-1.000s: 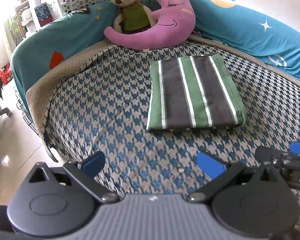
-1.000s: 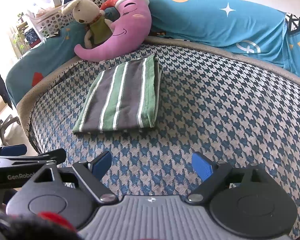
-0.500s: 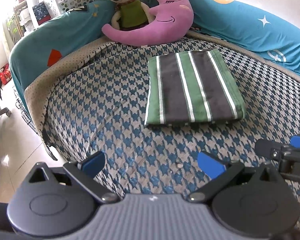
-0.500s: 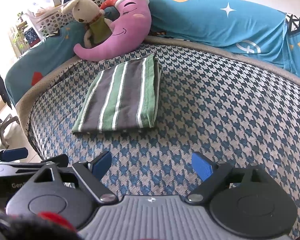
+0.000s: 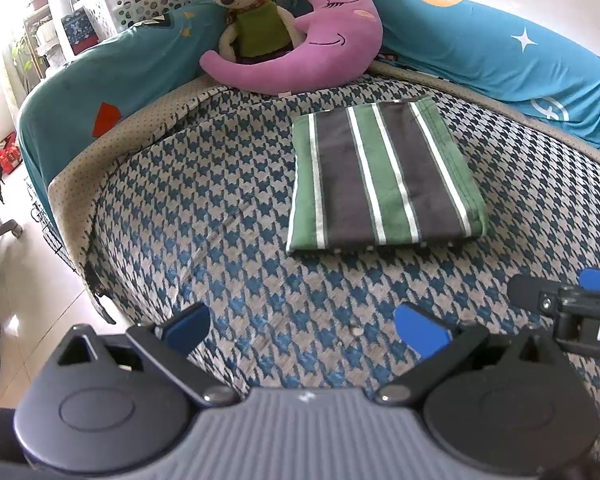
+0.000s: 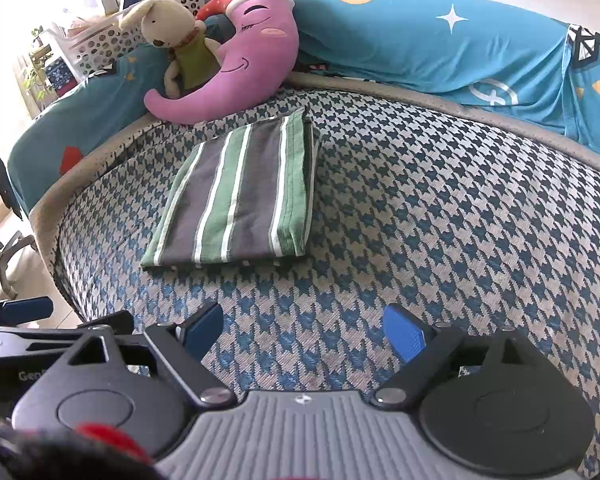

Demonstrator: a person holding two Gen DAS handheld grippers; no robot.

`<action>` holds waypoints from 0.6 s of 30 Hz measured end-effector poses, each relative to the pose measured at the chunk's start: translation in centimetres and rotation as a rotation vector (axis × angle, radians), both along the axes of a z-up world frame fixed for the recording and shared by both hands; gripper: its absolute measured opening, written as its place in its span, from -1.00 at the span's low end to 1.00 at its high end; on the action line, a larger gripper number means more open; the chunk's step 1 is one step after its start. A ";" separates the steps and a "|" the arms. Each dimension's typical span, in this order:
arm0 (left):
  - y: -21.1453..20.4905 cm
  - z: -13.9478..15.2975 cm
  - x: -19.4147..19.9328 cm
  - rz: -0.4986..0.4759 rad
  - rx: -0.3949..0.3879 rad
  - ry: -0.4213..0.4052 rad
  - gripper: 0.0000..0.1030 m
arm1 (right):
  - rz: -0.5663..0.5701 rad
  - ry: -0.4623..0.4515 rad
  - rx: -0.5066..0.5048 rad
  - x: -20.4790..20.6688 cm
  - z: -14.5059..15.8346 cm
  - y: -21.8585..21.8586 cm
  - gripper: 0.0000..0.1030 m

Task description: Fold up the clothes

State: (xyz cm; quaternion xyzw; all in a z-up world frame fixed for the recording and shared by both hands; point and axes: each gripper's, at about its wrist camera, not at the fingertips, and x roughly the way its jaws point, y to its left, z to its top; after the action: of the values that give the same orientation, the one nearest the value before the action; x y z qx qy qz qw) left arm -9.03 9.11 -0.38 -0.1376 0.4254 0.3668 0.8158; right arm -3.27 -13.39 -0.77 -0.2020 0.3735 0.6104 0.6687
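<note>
Fingers of the left gripper point(image 5: 302, 330) and right gripper point(image 6: 303, 331) are gaping wide, empty, hovering near the bed's point(image 6: 440, 208) front edge, short of the folded striped cloth point(image 5: 380, 176) lying flat.

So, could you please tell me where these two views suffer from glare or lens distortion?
Left wrist view: daylight washes out the upper left corner, and the fisheye bows the bed edge; the folded striped cloth stays sharp. Right wrist view: the upper left is blown out too, and a blurred dark and red shape fills the lower left corner.
</note>
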 end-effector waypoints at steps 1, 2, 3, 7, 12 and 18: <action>0.0 0.0 0.0 -0.001 0.001 0.001 1.00 | 0.000 0.000 0.001 0.0 0.0 0.0 0.70; -0.1 0.0 0.0 -0.002 0.002 0.001 1.00 | 0.001 -0.001 0.001 0.0 0.0 0.0 0.70; -0.1 0.0 0.0 -0.004 0.002 0.002 1.00 | 0.002 -0.002 0.002 0.0 0.1 0.0 0.70; -0.1 -0.2 0.1 -0.009 0.001 0.002 1.00 | 0.003 -0.001 0.000 0.0 0.0 0.0 0.70; 0.2 -0.6 0.0 -0.005 -0.008 0.012 1.00 | 0.007 0.010 -0.001 -0.1 0.0 0.1 0.70; 0.5 -0.5 -0.2 0.008 -0.001 0.017 1.00 | 0.013 0.003 -0.006 -0.3 -0.2 0.0 0.70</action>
State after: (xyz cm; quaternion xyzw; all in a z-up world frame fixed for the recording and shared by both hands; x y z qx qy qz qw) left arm -9.19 9.57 -0.91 -0.1366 0.4318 0.3709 0.8108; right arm -3.60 -13.37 -0.95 -0.2056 0.3750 0.6140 0.6634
